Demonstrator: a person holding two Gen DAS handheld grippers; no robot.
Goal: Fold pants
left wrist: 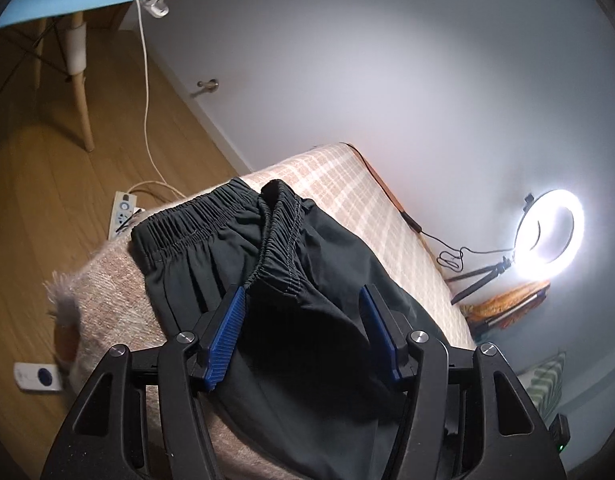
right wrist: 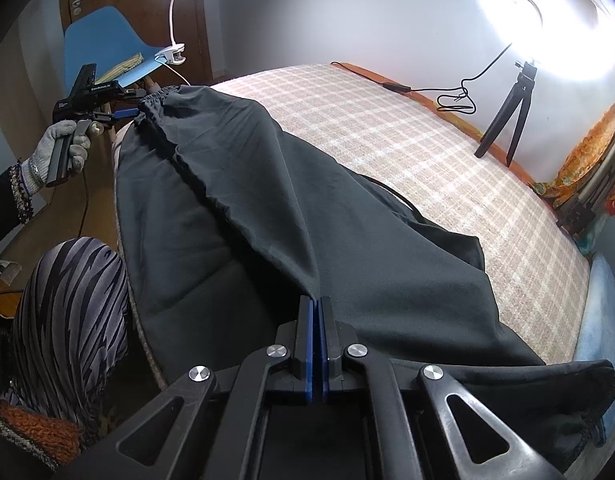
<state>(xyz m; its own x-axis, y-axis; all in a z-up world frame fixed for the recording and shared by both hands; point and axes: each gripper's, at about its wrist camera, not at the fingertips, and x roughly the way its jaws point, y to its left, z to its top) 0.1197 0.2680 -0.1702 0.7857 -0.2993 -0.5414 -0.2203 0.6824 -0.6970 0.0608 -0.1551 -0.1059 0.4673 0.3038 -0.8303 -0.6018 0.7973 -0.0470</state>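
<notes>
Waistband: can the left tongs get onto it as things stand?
Probably yes. The left tongs are open right at the bunched waistband, with nothing between their blue pads and the elastic. The right tongs are shut on the pants further down.

Your right gripper [right wrist: 315, 304] hides the fabric it pinches, so you cannot see how much of the black pants [right wrist: 235, 184] sits between the closed jaws. In the left wrist view the pants run under the left gripper [left wrist: 303, 296] and out of the bottom edge, legs unseen. The ring light [right wrist: 547, 12] glare washes out the wall around it.
</notes>
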